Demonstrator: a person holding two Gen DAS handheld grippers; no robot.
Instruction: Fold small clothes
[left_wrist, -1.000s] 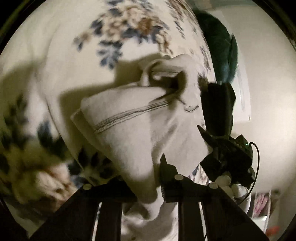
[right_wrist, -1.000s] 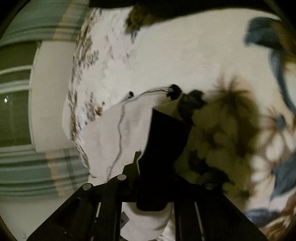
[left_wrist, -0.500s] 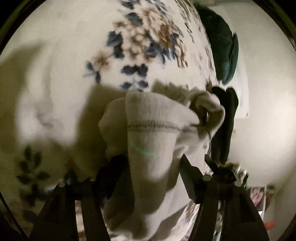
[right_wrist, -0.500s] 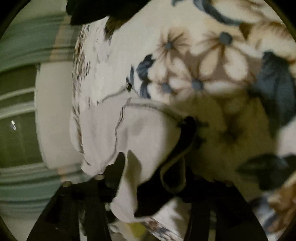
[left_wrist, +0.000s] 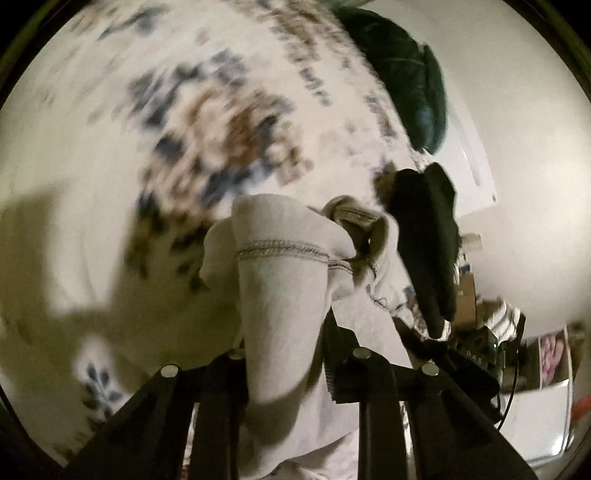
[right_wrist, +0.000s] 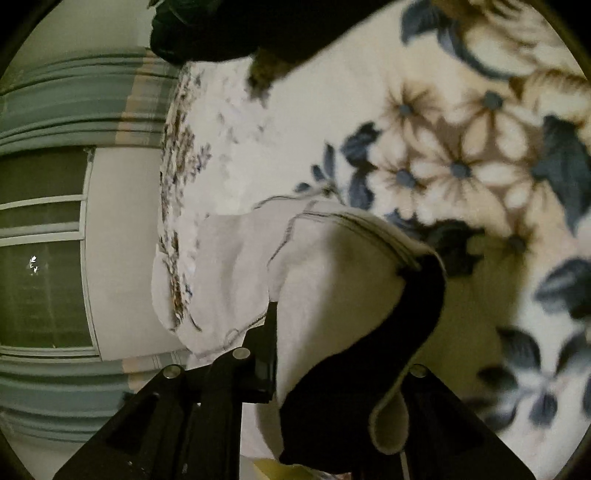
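Note:
A small cream garment (left_wrist: 280, 295) with grey stitched seams and a black part (left_wrist: 428, 236) hangs bunched between both grippers above a floral blanket. My left gripper (left_wrist: 284, 354) is shut on a cream fold of it. In the right wrist view the same garment (right_wrist: 332, 280) drapes over the jaws, its black part (right_wrist: 373, 373) hanging in front. My right gripper (right_wrist: 332, 373) is shut on it; the right finger is hidden by cloth.
The floral blanket (right_wrist: 461, 158) covers the bed (left_wrist: 92, 155). A dark green pillow (left_wrist: 406, 74) lies at the far end. A window with striped curtains (right_wrist: 74, 96) is on the left. Clutter and a white box (left_wrist: 543, 417) stand beside the bed.
Both grippers have moved with the garment; it went from spread out to bunched and folded over the jaws. The left view is blurred by motion.

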